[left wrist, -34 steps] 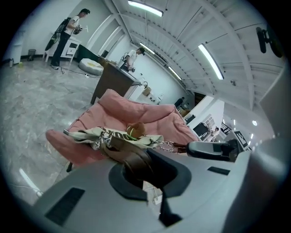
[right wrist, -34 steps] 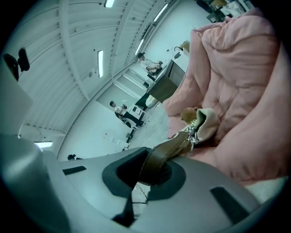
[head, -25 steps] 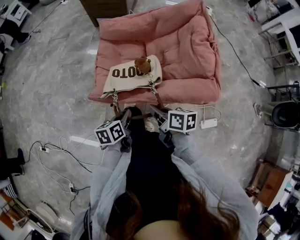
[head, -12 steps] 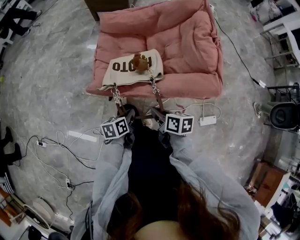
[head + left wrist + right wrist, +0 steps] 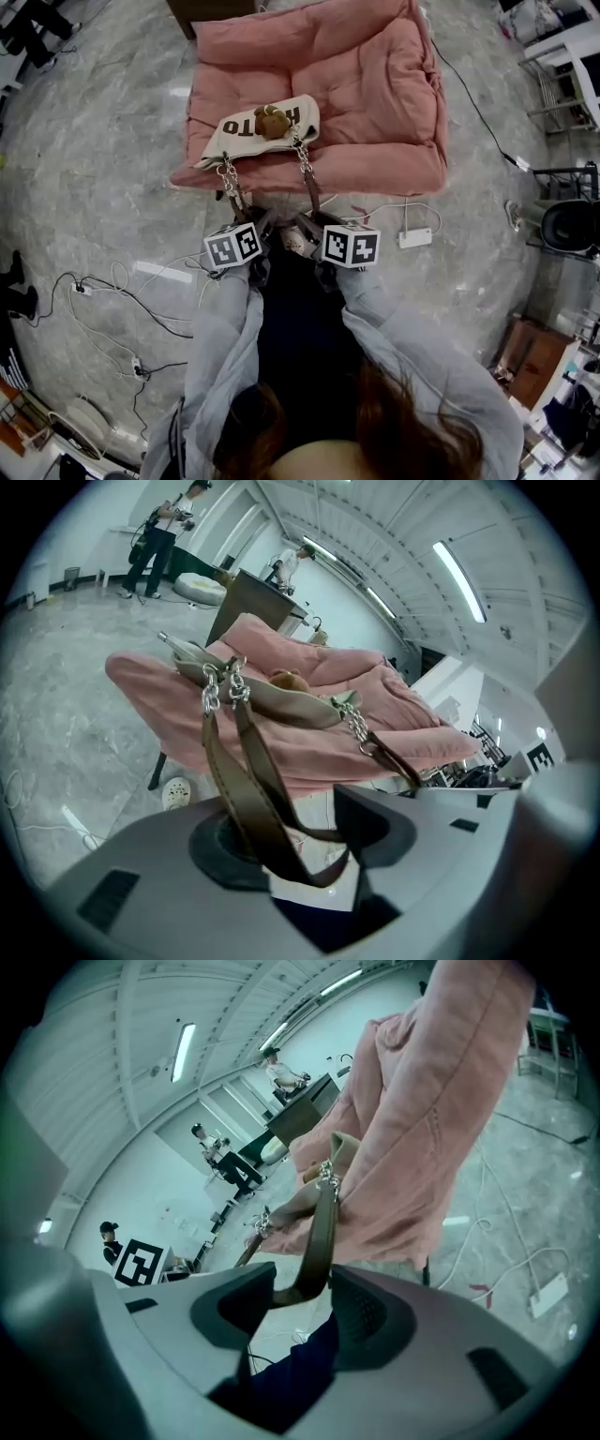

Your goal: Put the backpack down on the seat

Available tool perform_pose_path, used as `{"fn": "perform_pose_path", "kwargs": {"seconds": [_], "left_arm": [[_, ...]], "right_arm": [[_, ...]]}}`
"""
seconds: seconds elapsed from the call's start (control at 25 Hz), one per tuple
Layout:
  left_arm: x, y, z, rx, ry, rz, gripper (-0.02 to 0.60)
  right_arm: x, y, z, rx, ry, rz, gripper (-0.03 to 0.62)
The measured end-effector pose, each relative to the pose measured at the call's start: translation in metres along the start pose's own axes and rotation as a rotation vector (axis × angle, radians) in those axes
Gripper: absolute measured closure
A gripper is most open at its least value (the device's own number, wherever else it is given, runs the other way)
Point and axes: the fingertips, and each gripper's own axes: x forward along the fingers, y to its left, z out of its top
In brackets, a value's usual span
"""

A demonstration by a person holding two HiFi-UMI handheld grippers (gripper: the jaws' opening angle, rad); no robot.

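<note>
The cream canvas backpack (image 5: 246, 139) with dark lettering and a brown teddy charm (image 5: 271, 122) lies on the pink cushioned seat (image 5: 375, 84), at its front left edge. Its chains and brown leather straps (image 5: 311, 192) hang over the front edge towards me. My left gripper (image 5: 257, 225) has one strap (image 5: 251, 789) looped loosely between its jaws. The other strap (image 5: 315, 1246) hangs between the jaws of my right gripper (image 5: 306, 225). Both pairs of jaws have just been opening. They stand apart, with a gap beside each strap in the left gripper view (image 5: 305, 841) and the right gripper view (image 5: 300, 1312).
A white power adapter (image 5: 414, 238) and cables lie on the marble floor right of the seat's front. More cables (image 5: 122, 291) trail at the left. A dark cabinet (image 5: 211, 7) stands behind the seat. A white shoe (image 5: 175, 792) lies under the seat. People (image 5: 155, 536) stand far off.
Both grippers have sunk in front of the seat. The backpack has settled onto the cushion and its straps hang slacker.
</note>
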Motion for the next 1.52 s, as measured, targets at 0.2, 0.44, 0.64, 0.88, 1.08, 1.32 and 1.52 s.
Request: {"fn": "perform_pose_path", "kwargs": {"seconds": [0.2, 0.44, 0.64, 0.88, 1.08, 1.32, 1.52], "left_arm": [[-0.001, 0.009, -0.001, 0.024, 0.033, 0.023, 0.241], [-0.008, 0.012, -0.006, 0.035, 0.024, 0.024, 0.224], [-0.023, 0.004, 0.008, 0.041, -0.026, 0.006, 0.224], [-0.048, -0.011, 0.043, 0.067, -0.116, -0.037, 0.224], [-0.073, -0.032, 0.08, 0.118, -0.213, -0.073, 0.224], [-0.104, -0.061, 0.116, 0.225, -0.303, -0.099, 0.224], [-0.125, -0.09, 0.14, 0.343, -0.334, -0.166, 0.225]], "right_arm": [[-0.002, -0.002, -0.005, -0.008, 0.016, -0.002, 0.248], [0.002, 0.001, 0.005, -0.008, -0.003, 0.02, 0.169], [-0.004, 0.022, 0.016, -0.025, -0.019, 0.072, 0.157], [-0.022, 0.057, 0.038, -0.034, -0.088, 0.163, 0.158], [-0.042, 0.088, 0.066, -0.086, -0.16, 0.256, 0.155], [-0.067, 0.11, 0.104, -0.212, -0.284, 0.286, 0.183], [-0.083, 0.128, 0.118, -0.344, -0.349, 0.319, 0.206]]}}
